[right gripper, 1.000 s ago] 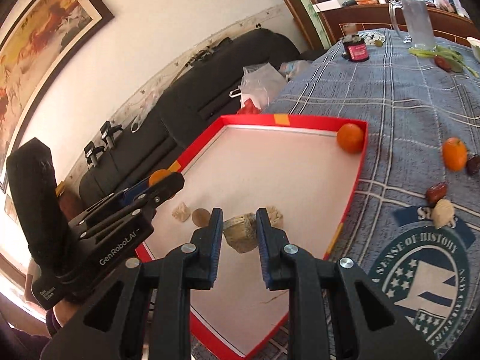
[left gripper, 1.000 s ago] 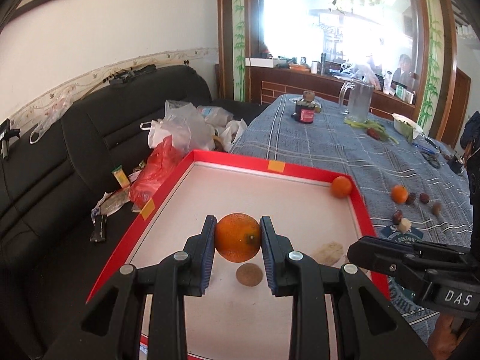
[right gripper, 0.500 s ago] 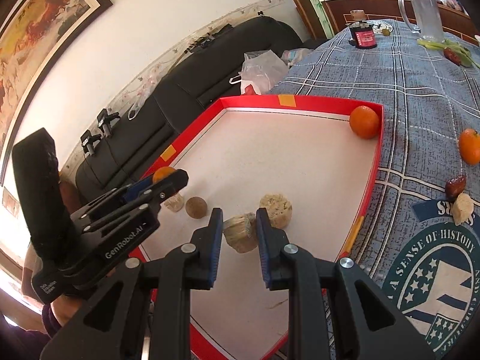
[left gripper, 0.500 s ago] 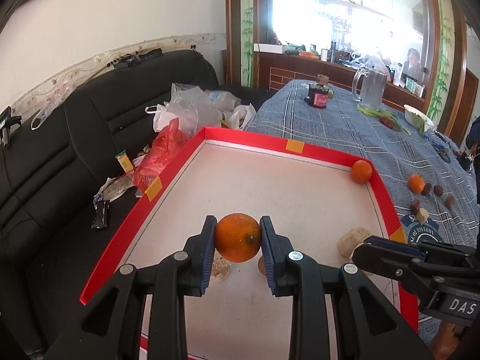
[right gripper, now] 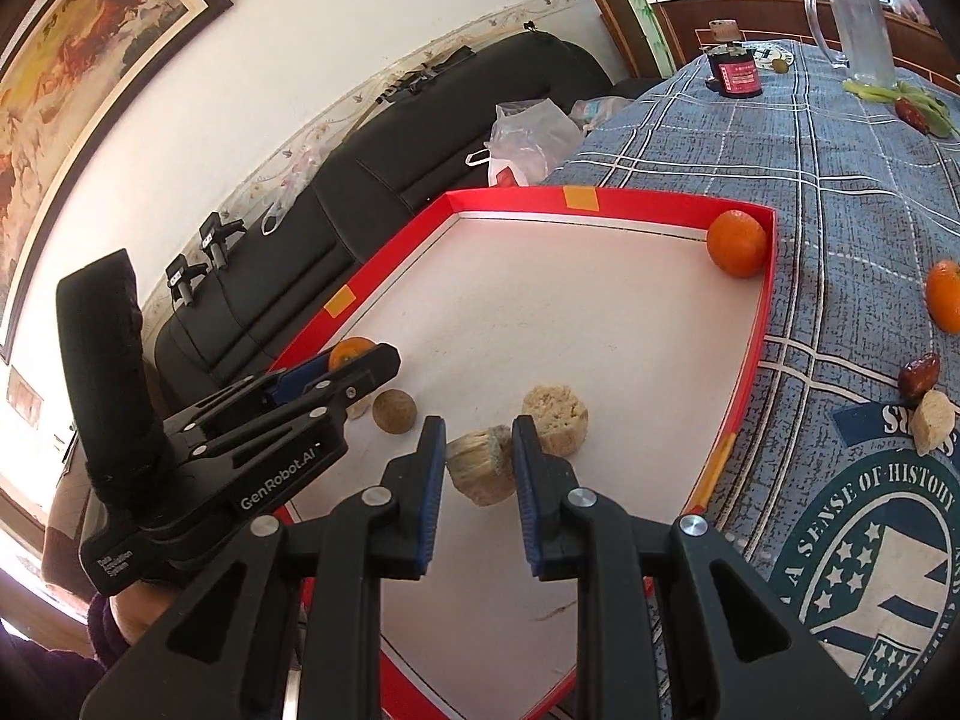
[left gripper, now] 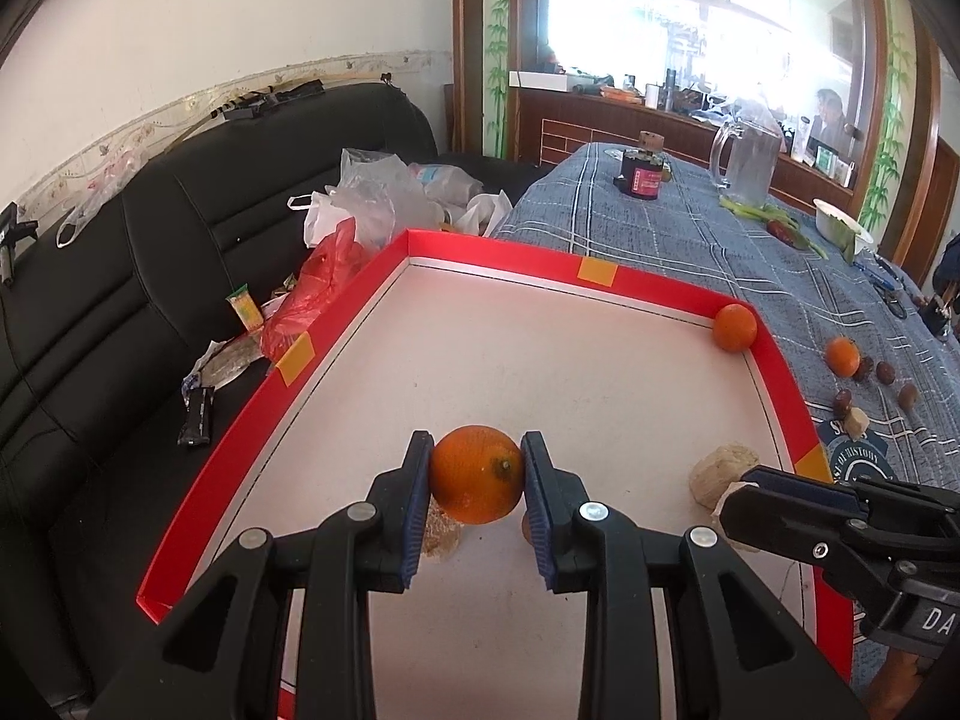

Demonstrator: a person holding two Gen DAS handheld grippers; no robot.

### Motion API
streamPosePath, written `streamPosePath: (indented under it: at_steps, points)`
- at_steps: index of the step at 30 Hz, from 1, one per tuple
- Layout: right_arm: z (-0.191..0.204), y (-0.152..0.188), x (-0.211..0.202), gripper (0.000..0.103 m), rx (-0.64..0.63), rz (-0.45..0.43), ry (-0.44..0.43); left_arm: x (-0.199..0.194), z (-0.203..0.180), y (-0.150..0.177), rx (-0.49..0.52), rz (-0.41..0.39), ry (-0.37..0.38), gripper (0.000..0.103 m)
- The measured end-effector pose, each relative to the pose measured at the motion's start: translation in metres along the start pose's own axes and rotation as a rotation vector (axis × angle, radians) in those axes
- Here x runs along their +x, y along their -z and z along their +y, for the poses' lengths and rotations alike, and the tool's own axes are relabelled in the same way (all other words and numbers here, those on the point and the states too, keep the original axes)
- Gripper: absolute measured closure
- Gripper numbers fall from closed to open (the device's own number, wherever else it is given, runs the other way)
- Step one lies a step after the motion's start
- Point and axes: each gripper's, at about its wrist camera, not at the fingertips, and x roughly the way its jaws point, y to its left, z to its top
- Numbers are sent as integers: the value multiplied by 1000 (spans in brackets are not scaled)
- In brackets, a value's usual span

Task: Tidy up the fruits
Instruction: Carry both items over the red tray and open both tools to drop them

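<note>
My left gripper [left gripper: 477,465] is shut on an orange [left gripper: 477,474], low over the near left part of the red-rimmed white tray [left gripper: 510,249]. A beige chunk [left gripper: 441,534] lies just under it. My right gripper [right gripper: 479,450] is shut on a beige fibrous chunk [right gripper: 480,468] over the near middle of the tray [right gripper: 510,204]. A second beige chunk [right gripper: 555,420] and a brown ball [right gripper: 394,411] lie close by. The left gripper [right gripper: 360,366] shows at the left of the right wrist view. Another orange [right gripper: 737,242] sits in the tray's far right corner.
On the blue checked tablecloth [right gripper: 840,180] right of the tray lie an orange [right gripper: 945,303], a dark date [right gripper: 921,372] and a beige piece [right gripper: 933,420]. A glass pitcher [left gripper: 747,162] and a dark jar [left gripper: 642,177] stand far back. A black sofa [left gripper: 180,228] with plastic bags borders the left.
Both grippers have drawn back toward the tray's near end and come lower, each still holding its item. The second beige chunk and brown ball now lie right beside the right gripper.
</note>
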Motion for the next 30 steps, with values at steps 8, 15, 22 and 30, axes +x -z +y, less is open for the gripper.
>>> streamPosePath:
  at_steps: [8,15,22,30]
  points:
    - [-5,1,0,78,15,1,-40,1,0,2,-9,7,-5,73]
    - [-7,2,-1,78,13,0,-53,-1,0,2,-13,5,-12,63]
    - [-12,3,-3,77,36,13,-82,-4,1,2,-20,-1,-17,51]
    - [-8,6,-8,77,14,21,-110,-6,-1,0,-20,-6,-28,47]
